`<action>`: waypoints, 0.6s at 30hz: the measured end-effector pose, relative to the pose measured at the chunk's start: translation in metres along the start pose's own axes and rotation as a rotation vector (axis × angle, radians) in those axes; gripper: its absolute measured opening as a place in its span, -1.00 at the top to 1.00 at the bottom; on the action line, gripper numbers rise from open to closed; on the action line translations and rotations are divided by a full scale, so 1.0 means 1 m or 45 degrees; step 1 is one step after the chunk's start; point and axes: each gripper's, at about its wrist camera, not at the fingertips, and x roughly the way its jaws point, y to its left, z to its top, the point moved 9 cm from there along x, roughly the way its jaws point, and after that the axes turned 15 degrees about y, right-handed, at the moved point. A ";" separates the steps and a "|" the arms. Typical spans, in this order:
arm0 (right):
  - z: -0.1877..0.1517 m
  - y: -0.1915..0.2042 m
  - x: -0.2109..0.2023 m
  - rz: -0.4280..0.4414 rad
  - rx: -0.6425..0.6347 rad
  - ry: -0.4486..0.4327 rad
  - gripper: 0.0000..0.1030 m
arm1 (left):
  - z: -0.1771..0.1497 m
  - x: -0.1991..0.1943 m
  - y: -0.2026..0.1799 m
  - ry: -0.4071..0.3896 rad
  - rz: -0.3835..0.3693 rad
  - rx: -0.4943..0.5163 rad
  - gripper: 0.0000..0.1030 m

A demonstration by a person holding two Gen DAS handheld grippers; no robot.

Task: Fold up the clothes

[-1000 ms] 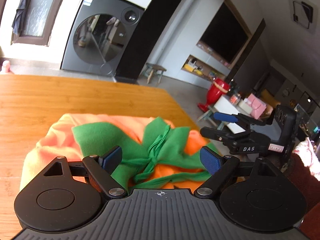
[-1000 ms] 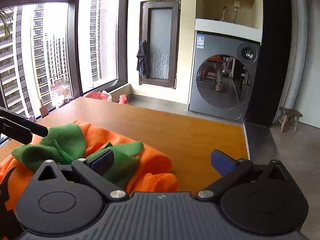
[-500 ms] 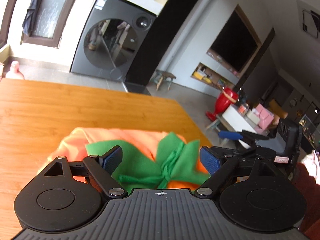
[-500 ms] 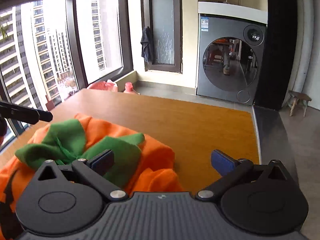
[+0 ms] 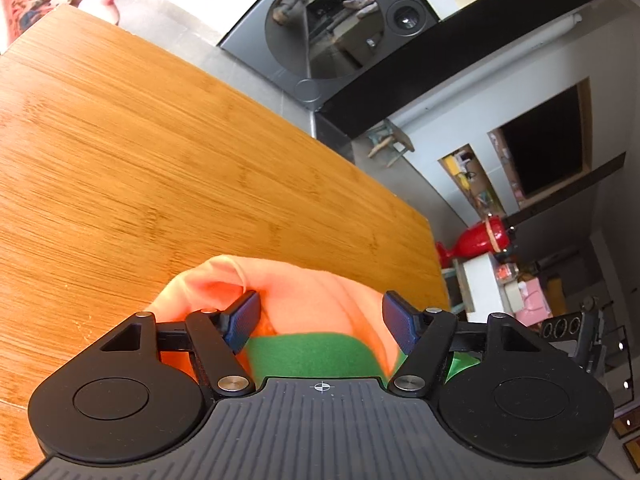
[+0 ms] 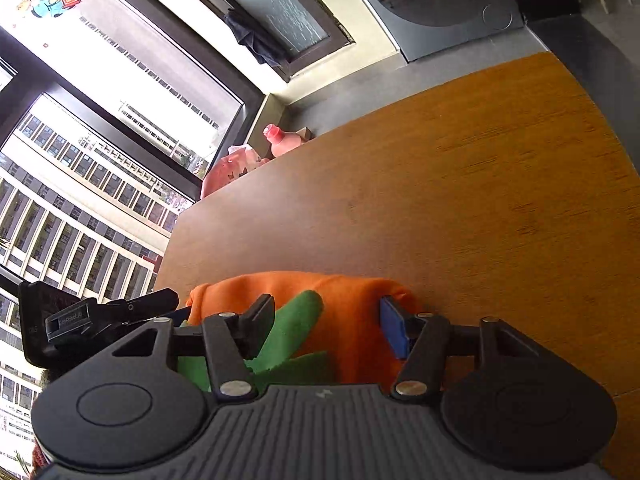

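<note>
Showing left gripper [image 6: 120, 312], right view only

Garment [image 5: 320, 296] orange, green trim; table [image 5: 160, 152] amber wood grain.

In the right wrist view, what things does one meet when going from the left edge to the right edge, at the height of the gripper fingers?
Left gripper → right gripper's left finger → green part of the garment → orange garment → right gripper's blue-padded finger → bare wooden table.
</note>
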 end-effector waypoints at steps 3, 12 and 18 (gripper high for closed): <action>0.001 -0.002 0.004 -0.002 -0.001 0.045 -0.03 | 0.007 0.004 0.004 0.008 -0.027 -0.020 -0.27; 0.009 -0.017 0.000 0.136 0.140 0.069 -0.03 | 0.022 0.010 0.008 0.012 -0.121 -0.039 -0.43; 0.045 0.000 0.020 0.114 -0.007 -0.002 0.67 | 0.047 0.023 0.002 -0.048 -0.108 -0.014 0.47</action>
